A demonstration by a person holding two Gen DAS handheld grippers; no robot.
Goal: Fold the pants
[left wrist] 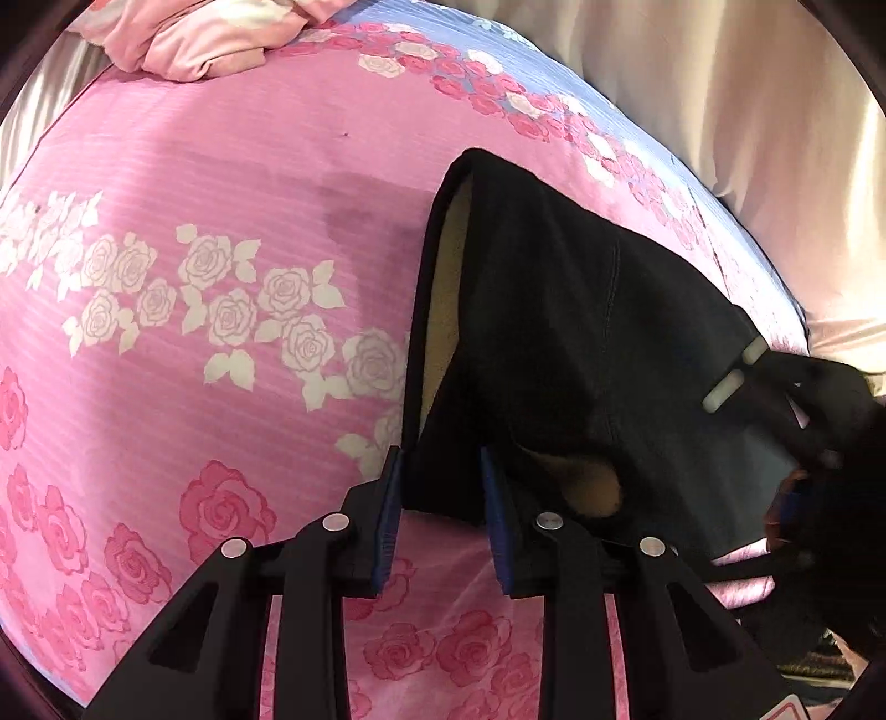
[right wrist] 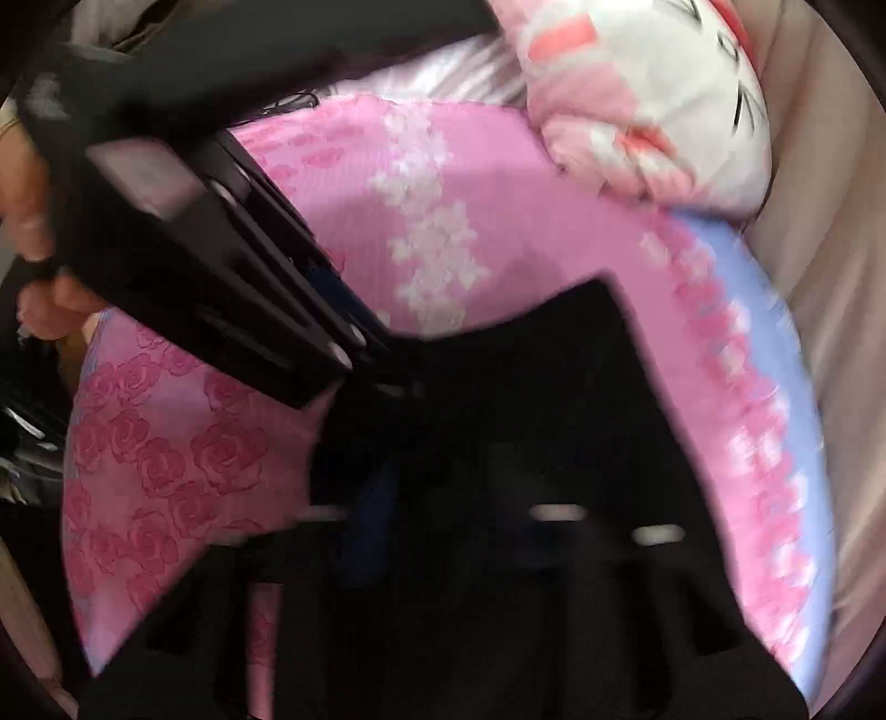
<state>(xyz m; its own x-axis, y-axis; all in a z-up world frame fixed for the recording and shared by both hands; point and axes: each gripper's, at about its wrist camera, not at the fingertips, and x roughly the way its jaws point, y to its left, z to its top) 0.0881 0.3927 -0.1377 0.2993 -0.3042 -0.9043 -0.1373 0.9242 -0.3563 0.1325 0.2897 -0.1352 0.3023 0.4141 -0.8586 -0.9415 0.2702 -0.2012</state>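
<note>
Black pants (left wrist: pixel 554 343) with a tan lining lie on the pink rose bedspread (left wrist: pixel 221 194). My left gripper (left wrist: pixel 443 498) has its blue-padded jaws apart, with a corner of the pants' near edge between them; the pads do not press it. In the right wrist view the pants (right wrist: pixel 526 387) are a dark blurred mass covering my right gripper (right wrist: pixel 443 515), whose jaws I cannot make out. The right gripper also shows at the right edge of the left wrist view (left wrist: pixel 775 399), at the pants' side. The left gripper (right wrist: pixel 382 365) reaches in from the upper left there.
A pink bundle of bedding (left wrist: pixel 183 39) lies at the far end of the bed. A pink-and-white cat cushion (right wrist: pixel 653 99) sits at the bed's far right. A blue border (left wrist: pixel 498 55) and cream curtain (left wrist: pixel 747 111) edge the bed.
</note>
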